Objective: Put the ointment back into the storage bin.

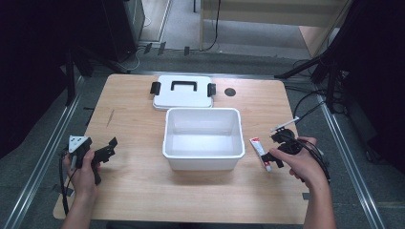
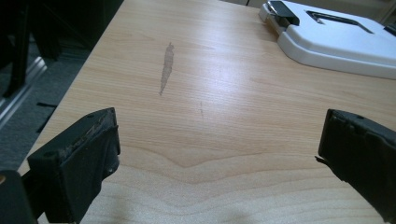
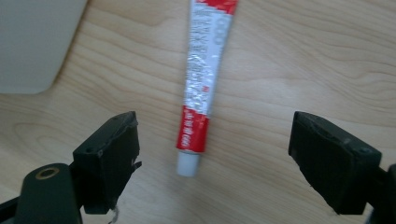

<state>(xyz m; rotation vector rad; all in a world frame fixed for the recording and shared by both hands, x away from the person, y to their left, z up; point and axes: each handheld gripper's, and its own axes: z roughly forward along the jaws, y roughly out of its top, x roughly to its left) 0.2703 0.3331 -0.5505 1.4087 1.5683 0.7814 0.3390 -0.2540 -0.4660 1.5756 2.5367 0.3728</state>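
Red-and-white tube [image 3: 198,88] flat beside bin [image 1: 203,155]

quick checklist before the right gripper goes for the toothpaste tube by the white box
1. Right gripper jaws wide apart, nothing between the pads: ok.
2. Toothpaste tube lies flat on the table, centred between the jaws: ok.
3. Tube apart from the white box: ok.
4. Box open and empty: ok.
5. Lid lies behind the box, out of the way: ok.
6. Left gripper open, off to the side: ok.

We see print on the red-and-white tube [image 3: 200,79] just beside the white box [image 3: 32,42], too blurred to read.
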